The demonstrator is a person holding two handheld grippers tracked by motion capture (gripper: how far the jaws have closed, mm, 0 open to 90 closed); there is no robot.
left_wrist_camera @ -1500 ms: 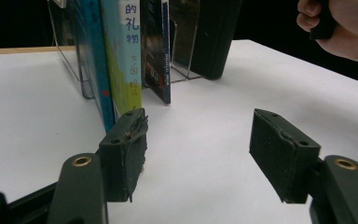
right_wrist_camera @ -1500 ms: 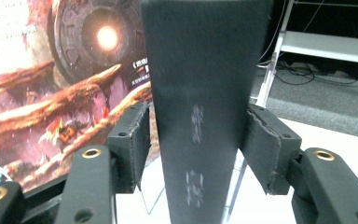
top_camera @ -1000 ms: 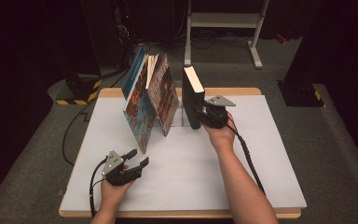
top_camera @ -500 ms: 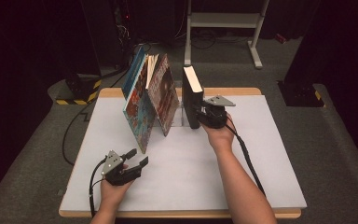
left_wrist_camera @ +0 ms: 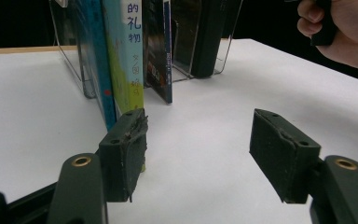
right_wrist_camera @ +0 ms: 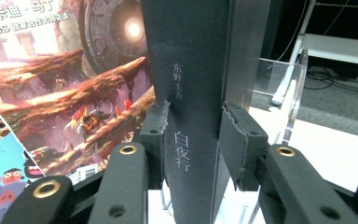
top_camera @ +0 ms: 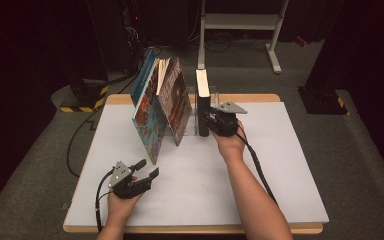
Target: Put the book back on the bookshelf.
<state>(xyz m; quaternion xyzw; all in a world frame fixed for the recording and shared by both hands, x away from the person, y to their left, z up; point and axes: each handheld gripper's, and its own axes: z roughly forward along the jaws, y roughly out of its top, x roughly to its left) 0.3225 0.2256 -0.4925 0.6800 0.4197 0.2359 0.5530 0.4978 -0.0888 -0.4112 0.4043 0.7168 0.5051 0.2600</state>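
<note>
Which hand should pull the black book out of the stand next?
Right. The right gripper has just been closing, its pads on both sides of the black book. The left gripper sits open near the table's front edge, apart from the books.

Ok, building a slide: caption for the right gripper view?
Right tool closing on the spine of an upright black book beside illustrated books.

Bright light from above floods the white tabletop (top_camera: 280, 165) while the room around it sinks into darkness. Shadows under the hands are soft. In the gripper views, the nearest black parts look slightly soft, the book spines sharp.
</note>
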